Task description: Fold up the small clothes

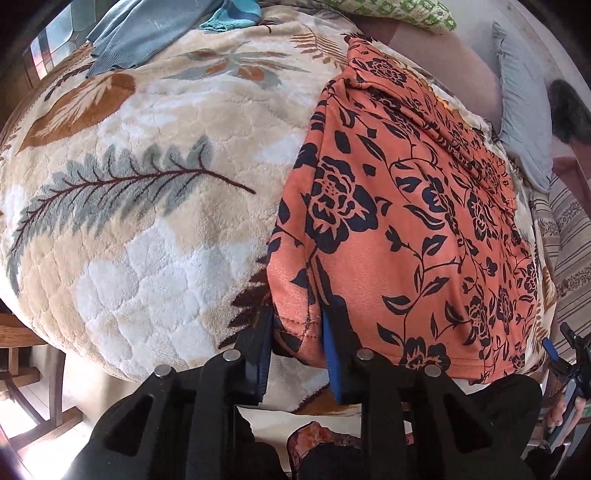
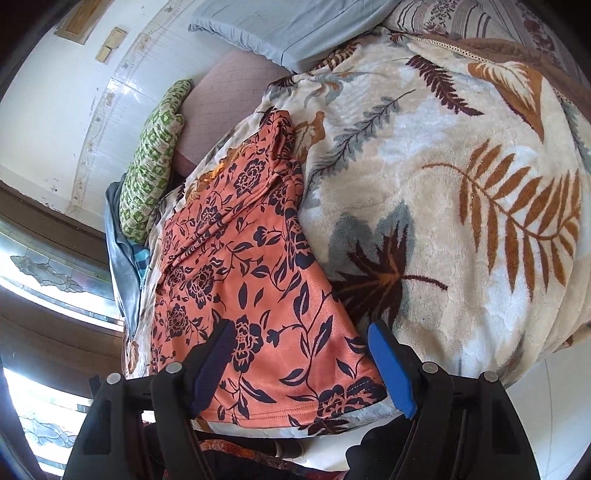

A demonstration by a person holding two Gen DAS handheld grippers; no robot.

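Note:
An orange garment with a dark floral print (image 1: 399,206) lies spread on a leaf-patterned fleece blanket (image 1: 147,155); it also shows in the right wrist view (image 2: 243,266). My left gripper (image 1: 297,332) has its blue-padded jaws closed in around the garment's near left hem corner, pinching a fold of it. My right gripper (image 2: 301,365) is open, its jaws standing wide either side of the garment's near right hem corner, just above the cloth. The right gripper's tip shows at the far right of the left wrist view (image 1: 569,354).
Blue-grey clothes (image 1: 147,33) lie at the blanket's far side. A green patterned pillow (image 2: 151,162) and a grey pillow (image 2: 291,29) lie near the wall. A striped cloth (image 1: 565,236) lies right. A wooden chair (image 1: 26,369) stands below left.

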